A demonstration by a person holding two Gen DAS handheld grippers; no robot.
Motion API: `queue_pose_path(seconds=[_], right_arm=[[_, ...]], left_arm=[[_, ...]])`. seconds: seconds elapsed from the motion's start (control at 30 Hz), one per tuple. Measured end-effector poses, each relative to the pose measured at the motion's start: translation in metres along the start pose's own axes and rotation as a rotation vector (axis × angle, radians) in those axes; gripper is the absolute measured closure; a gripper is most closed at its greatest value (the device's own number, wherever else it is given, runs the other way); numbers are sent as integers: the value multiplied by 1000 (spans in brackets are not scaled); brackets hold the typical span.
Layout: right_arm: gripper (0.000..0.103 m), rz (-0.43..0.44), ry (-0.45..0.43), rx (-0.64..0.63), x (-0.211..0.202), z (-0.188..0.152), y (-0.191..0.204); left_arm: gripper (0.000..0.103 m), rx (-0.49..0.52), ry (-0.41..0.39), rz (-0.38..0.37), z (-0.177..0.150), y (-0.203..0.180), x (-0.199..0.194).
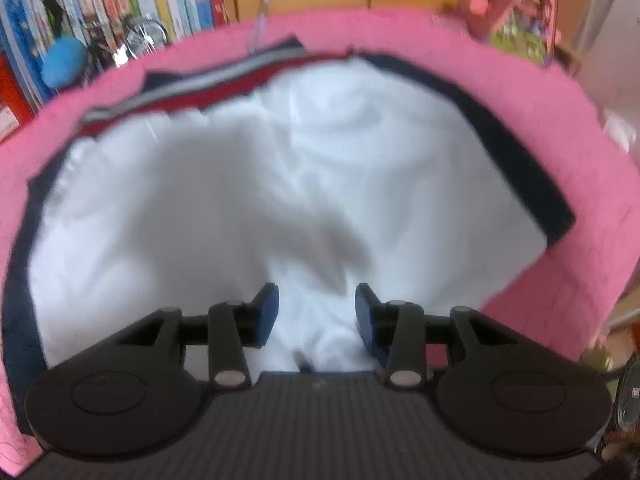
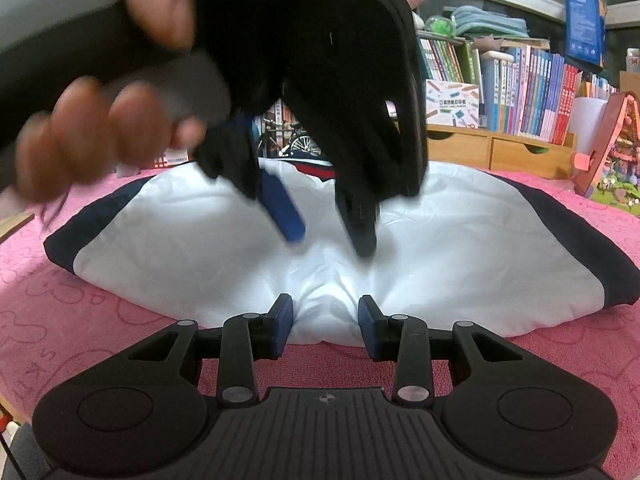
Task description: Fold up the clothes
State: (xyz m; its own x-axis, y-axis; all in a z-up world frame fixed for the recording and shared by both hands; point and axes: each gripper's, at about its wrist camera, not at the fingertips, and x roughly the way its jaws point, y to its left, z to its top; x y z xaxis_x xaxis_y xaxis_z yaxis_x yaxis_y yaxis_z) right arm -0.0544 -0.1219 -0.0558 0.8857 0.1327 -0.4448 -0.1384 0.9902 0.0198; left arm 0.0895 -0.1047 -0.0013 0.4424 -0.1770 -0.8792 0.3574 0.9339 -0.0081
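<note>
Garment (image 2: pixel 460 248) lies spread on the pink table (image 2: pixel 80 312), likely for folding; both hand-held grippers, left (image 1: pixel 317 308) and right (image 2: pixel 325 320), straddle its bunched near edge, jaws spread.

Garment (image 2: pixel 460 240): smooth white cloth, faint sheen, navy edges. Cover (image 2: pixel 80 320): pink terry, rough. Drawers (image 2: pixel 520 156): matt wood. Right gripper (image 2: pixel 326 326): matt black plastic, blue pads.

The right gripper (image 2: pixel 325 326) sits at six o'clock, jaws apart around a raised bulge of the white garment (image 2: pixel 460 248) on the pink cloth (image 2: pixel 80 320). At eleven o'clock a hand (image 2: pixel 100 120) holds the left gripper (image 2: pixel 332 236), blurred, tips over the fabric.
</note>
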Motion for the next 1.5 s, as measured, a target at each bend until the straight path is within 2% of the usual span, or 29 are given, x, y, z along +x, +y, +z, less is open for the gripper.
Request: queue_pose_path(seconds=[0.1,0.4,0.53,0.6,0.7,0.77,0.83,1.0,1.13,1.23,1.43,1.5], right_arm=[[66,-3,0,-3,1,0,1],[66,-11,-10,-16,0,-1,4],[66,-5,-12,-17,0,-1,2],[66,-3,-12,-16,0,-1,1],[66,0,-11,-13,-1,-2,1],[66,1,-12,-12,-1,-2,1],[66,1,-13,-10,-2,-2,1],[66,0,-14,-8,-1,-1,0],[66,-1,-15,-10,-2,-2,0],[66,-1,-16,-13,-2,-2,0],[66,-3,-19,-17,-3,-4,1],[66,-4,-20,-20,-3,-4,0]], left_arm=[[58,14,-18,40,5,0,14],[59,-104,-140,140,77,35,57],[59,-242,-190,163,116,59,78],[59,-266,-165,178,123,60,79],[60,-213,-176,200,116,53,70],[61,-241,-173,170,103,54,57],[62,-246,-169,110,84,53,37],[65,-132,-160,40,32,25,-10],[65,-70,-85,-10,1,4,-18],[65,-72,-34,-5,-8,0,-7],[66,-61,-56,10,-1,2,5],[69,-95,-70,28,17,11,16]])
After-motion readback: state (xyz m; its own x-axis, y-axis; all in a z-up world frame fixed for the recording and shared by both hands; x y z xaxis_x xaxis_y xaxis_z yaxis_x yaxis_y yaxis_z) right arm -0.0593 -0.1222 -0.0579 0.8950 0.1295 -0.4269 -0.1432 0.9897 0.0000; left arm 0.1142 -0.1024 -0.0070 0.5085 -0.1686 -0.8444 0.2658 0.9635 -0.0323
